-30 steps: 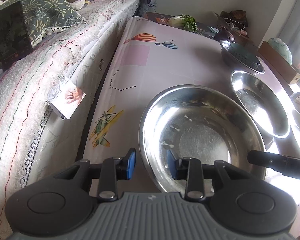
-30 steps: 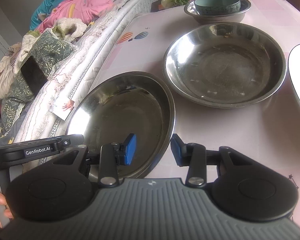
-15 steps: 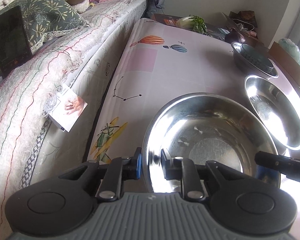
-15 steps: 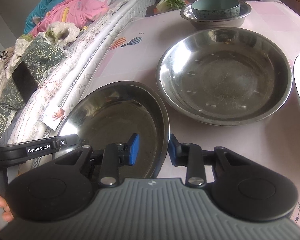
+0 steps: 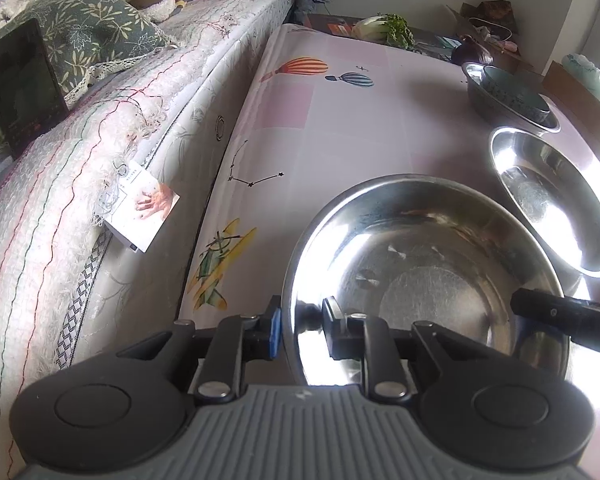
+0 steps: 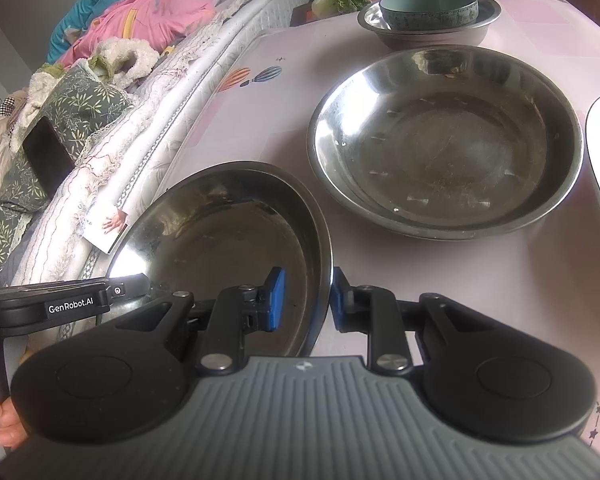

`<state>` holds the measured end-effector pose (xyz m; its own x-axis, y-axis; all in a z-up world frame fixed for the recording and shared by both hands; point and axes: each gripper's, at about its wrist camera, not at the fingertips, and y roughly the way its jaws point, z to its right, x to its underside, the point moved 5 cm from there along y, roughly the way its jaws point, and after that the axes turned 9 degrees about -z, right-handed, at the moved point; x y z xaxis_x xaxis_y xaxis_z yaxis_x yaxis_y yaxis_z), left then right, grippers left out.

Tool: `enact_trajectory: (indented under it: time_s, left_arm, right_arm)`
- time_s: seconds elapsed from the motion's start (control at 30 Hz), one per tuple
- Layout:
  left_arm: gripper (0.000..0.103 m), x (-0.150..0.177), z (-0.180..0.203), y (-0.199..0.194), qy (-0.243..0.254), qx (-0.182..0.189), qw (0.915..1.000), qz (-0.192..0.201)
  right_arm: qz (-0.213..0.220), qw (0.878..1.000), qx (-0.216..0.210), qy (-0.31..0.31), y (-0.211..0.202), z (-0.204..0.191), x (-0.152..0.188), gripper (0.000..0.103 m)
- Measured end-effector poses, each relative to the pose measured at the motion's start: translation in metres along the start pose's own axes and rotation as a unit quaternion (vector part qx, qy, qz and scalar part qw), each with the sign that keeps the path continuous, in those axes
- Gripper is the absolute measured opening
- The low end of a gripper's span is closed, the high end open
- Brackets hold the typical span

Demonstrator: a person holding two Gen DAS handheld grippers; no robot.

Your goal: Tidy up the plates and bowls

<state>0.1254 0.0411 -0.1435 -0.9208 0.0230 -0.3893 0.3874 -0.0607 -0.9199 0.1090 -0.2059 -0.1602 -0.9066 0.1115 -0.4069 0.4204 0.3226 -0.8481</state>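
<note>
A: Left gripper (image 5: 300, 326)?
B: Opening a little, rim of steel basin (image 5: 424, 276) between pads, nine o'clock edge.
A: Right gripper (image 6: 307, 298)?
B: Closing on same basin's three o'clock rim. Second basin (image 6: 444, 140) at one o'clock on table (image 6: 480, 280).

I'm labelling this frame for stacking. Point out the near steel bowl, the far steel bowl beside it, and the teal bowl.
near steel bowl (image 6: 228, 232): right wrist view, on its inner floor.
far steel bowl (image 6: 448, 148): right wrist view, on its inner floor.
teal bowl (image 6: 430, 14): right wrist view, on its outer wall.
</note>
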Motion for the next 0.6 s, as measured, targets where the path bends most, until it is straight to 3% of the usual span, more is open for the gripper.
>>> enact_trajectory:
  time_s: [0.6]
  left_arm:
    - [0.030, -0.0063, 0.0051, 0.0040, 0.003, -0.011, 0.9999, -0.007]
  right_arm:
    - [0.000, 1.000, -0.001, 0.000, 0.0016, -0.0008, -0.0007, 0.023]
